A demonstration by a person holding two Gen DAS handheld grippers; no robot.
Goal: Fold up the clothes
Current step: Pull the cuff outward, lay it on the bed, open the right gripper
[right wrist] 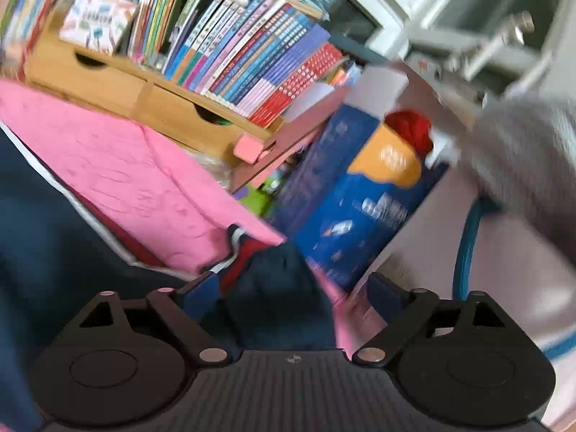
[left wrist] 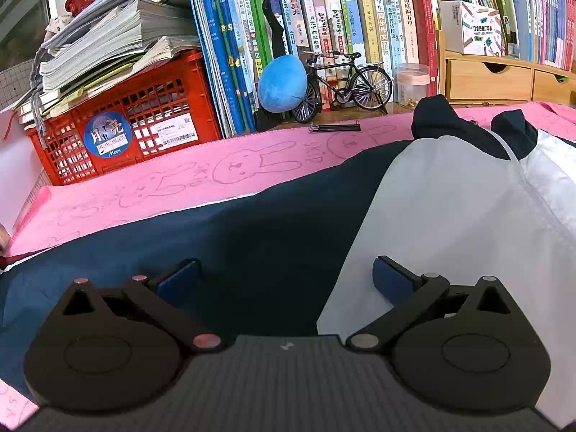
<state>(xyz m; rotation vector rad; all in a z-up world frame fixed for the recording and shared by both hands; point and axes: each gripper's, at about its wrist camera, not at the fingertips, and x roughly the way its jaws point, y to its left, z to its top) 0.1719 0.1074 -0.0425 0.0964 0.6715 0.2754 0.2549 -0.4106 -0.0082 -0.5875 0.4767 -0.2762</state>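
A: Where's the jacket?
B: Spread on the pink blanket, its navy and white panels lying below the left gripper, whose jaws stand apart with nothing between the pads.
A: And the right gripper?
B: Also apart, over a navy fold near the blanket's right edge.

Matt cloth jacket on fuzzy pink blanket.

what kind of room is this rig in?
Likely a home study or child's room: packed bookshelf, wooden desk drawers, a model bicycle, and a pink bunny-print cloth under the navy-and-white garment.
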